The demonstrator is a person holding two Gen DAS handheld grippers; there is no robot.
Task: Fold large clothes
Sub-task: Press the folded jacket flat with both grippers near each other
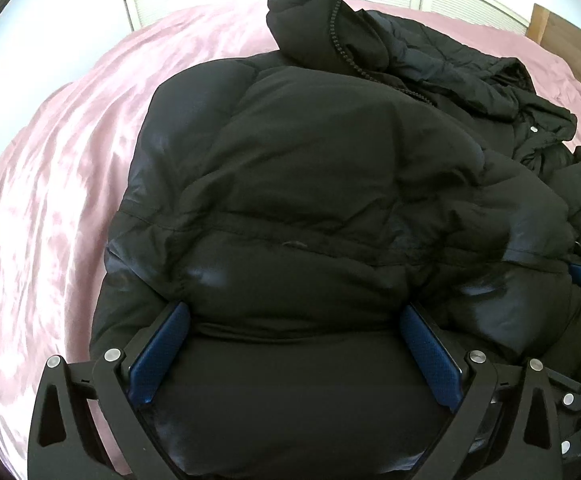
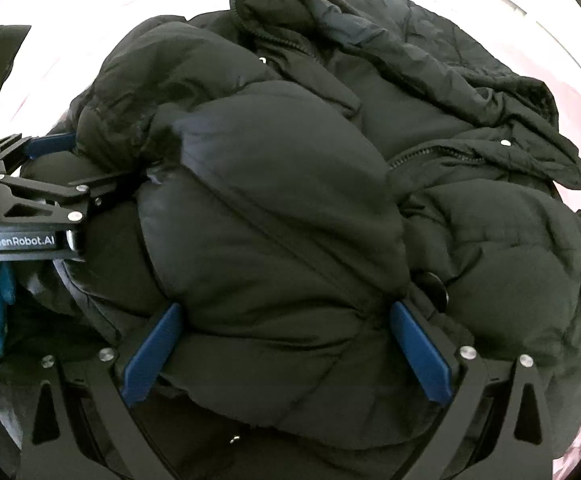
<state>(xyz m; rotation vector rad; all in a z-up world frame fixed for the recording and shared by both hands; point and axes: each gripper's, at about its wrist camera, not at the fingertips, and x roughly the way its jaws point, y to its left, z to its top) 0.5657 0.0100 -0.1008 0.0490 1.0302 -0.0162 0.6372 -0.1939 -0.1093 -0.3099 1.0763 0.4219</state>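
- The left gripper [image 1: 294, 344] is wide apart, and the puffy black coat [image 1: 310, 200] bulges up between its two blue pads [image 1: 158, 356].
- The pads sit on each side of a fat roll of the coat. They touch it, but they do not squeeze it flat.
- The right gripper [image 2: 286, 344] is wide apart too, with a big lump of the same coat [image 2: 290, 208] between its blue pads [image 2: 152, 354].
- In the right wrist view, the left gripper [image 2: 46, 176] shows at the left edge, pushed against the side of the coat. It has white letters on its black body.
- A bit of blue glove [image 2: 2, 300] shows low at the left edge, behind that gripper.
- The coat lies in a thick heap on a bed with a pink sheet [image 1: 50, 184].
- Farther back, the collar with its black zipper [image 1: 340, 36] sticks up.
- Beside the collar, to the right, thinner quilted parts [image 1: 470, 64] of the coat lie bunched up, with small white snaps [image 1: 534, 129].
- Past the bed there are white slatted panels [image 1: 158, 4], very bright.
- A piece of brown wood [image 1: 570, 48] stands at the far right corner of the bed.
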